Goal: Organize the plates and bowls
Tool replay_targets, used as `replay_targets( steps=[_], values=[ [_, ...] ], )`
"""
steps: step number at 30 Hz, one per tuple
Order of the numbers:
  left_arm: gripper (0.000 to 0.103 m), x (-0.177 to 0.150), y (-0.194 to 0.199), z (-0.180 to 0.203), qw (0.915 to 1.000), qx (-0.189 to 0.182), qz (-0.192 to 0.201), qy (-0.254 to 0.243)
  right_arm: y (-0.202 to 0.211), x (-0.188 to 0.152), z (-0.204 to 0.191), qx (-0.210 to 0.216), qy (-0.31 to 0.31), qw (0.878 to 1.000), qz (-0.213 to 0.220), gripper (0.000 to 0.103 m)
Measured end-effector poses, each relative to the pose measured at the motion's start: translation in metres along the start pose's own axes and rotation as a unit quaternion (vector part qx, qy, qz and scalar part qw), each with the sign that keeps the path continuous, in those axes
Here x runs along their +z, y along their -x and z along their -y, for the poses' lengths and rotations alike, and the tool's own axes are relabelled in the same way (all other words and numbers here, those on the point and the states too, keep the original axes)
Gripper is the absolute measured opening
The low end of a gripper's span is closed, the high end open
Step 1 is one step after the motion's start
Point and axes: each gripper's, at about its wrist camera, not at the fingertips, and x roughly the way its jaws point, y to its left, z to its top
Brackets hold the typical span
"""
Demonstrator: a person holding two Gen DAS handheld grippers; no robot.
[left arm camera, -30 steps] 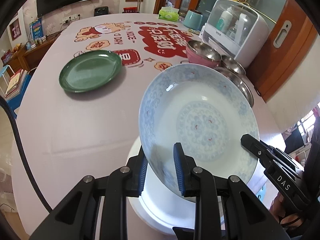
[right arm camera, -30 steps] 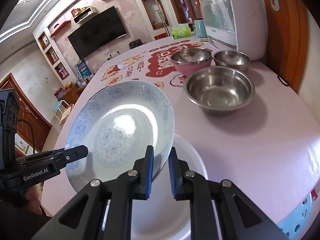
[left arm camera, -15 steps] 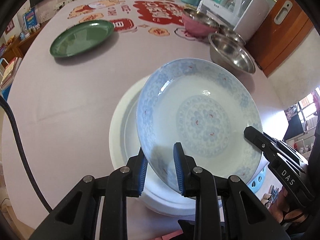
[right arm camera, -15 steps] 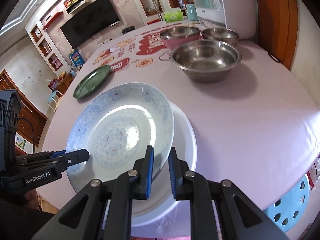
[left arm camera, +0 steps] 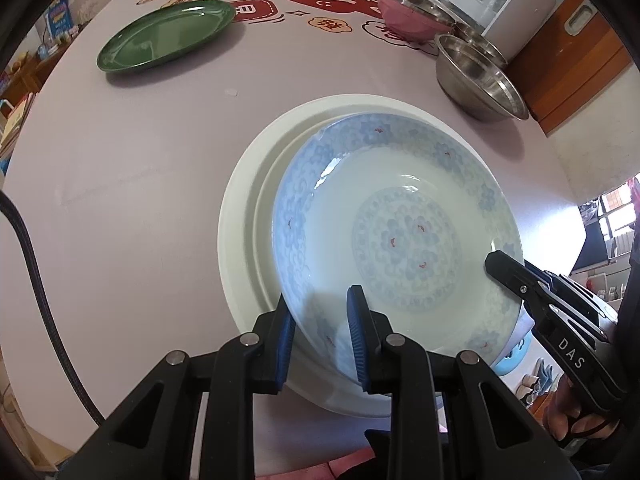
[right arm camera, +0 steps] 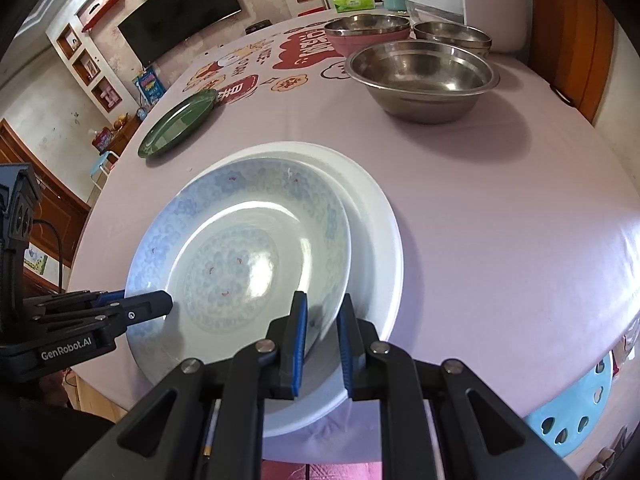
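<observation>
Blue-patterned plate [left arm camera: 400,236] sits over the larger white plate [left arm camera: 248,200] near the table's [left arm camera: 120,160] front edge, offset toward the near right rather than centred, probably because it is being stacked there. Both tongs pinch its rim: the left gripper [left arm camera: 320,332] nearly closed on the near-left edge, the right gripper [right arm camera: 322,334] nearly closed on the near-right edge, sharing the weight so the plate stays level. Whether it rests fully on the white plate I cannot tell. Far left lies a green plate [left arm camera: 168,34]; far right stand steel bowls [right arm camera: 422,76] and a pink bowl [left arm camera: 412,20], grouped by kind.
</observation>
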Motion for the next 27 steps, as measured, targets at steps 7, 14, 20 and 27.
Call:
replay_targets(
  steps=[7, 14, 20, 27],
  values=[
    [0.024, 0.0034, -0.0022, -0.0007, 1.0, -0.006, -0.001, 0.005, -0.0004, -0.0003, -0.0013, -0.005, 0.01, 1.0, -0.002, 0.014],
    [0.029, 0.0025, -0.0022, -0.0014, 0.9999, -0.012, -0.004, 0.01, -0.0009, -0.0003, -0.0033, -0.011, 0.017, 1.0, -0.006, 0.015],
    [0.033, 0.0044, 0.0006, -0.0001, 0.9998, -0.017, -0.012, 0.006, -0.0012, 0.0038, -0.0058, -0.019, 0.023, 0.999, -0.019, 0.016],
    [0.046, 0.0066, 0.0054, -0.0016, 0.9992, -0.031, -0.017, 0.019, -0.0009, 0.0083, -0.0087, -0.022, 0.041, 0.998, -0.037, 0.016]
  ],
)
